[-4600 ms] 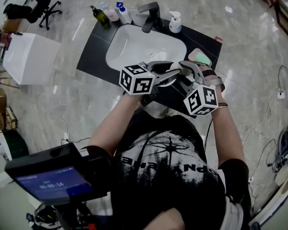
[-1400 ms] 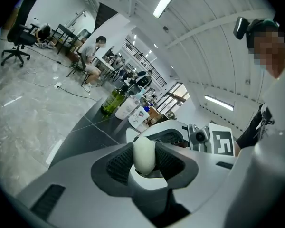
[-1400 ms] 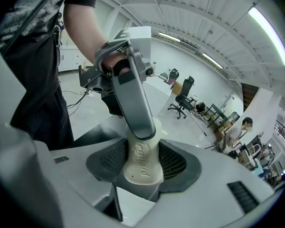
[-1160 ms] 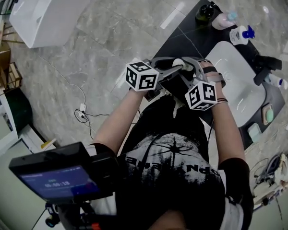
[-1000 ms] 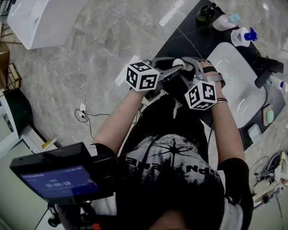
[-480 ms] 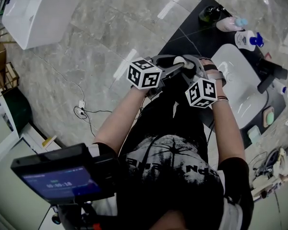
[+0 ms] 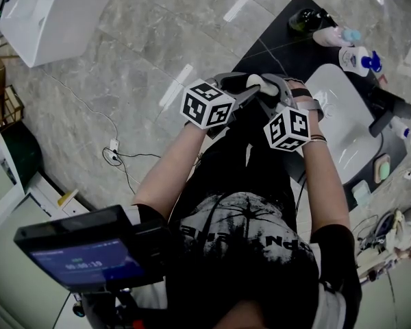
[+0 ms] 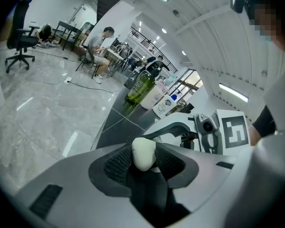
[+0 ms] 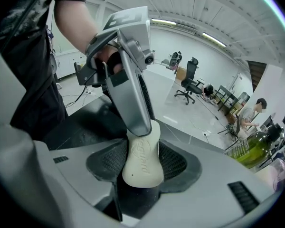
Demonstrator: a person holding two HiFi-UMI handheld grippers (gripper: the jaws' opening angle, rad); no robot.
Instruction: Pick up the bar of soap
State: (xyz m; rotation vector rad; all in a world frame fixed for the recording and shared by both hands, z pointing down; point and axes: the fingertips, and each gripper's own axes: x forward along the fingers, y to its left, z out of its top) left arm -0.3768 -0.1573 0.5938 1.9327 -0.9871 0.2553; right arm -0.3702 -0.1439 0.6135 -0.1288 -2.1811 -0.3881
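The bar of soap (image 7: pixel 255 83) is pale cream with raised lettering, and both grippers hold it in the air in front of the person. In the right gripper view the soap (image 9: pixel 143 156) stands on end between the ribbed pads of my right gripper (image 9: pixel 142 164), which is shut on it. My left gripper (image 9: pixel 128 80) comes in from above and clamps the bar's upper end. The left gripper view shows that end of the soap (image 8: pixel 143 154) pinched between the pads of my left gripper (image 8: pixel 144 161). In the head view the left gripper (image 7: pixel 248 88) and right gripper (image 7: pixel 264 92) meet at the bar, above the near edge of the black counter (image 7: pixel 270 46).
A white sink (image 7: pixel 346 125) with a black faucet (image 7: pixel 387 112) is set in the counter at the right. Several bottles (image 7: pixel 359 57) stand at its far end, and a green soap dish (image 7: pixel 381 168) sits by its near end. A white box (image 7: pixel 55 12) stands on the floor, top left.
Since the oldest frame the view has swung, so the sink now lies to the right instead of straight ahead. Over the last second both grippers stayed closed together on the soap.
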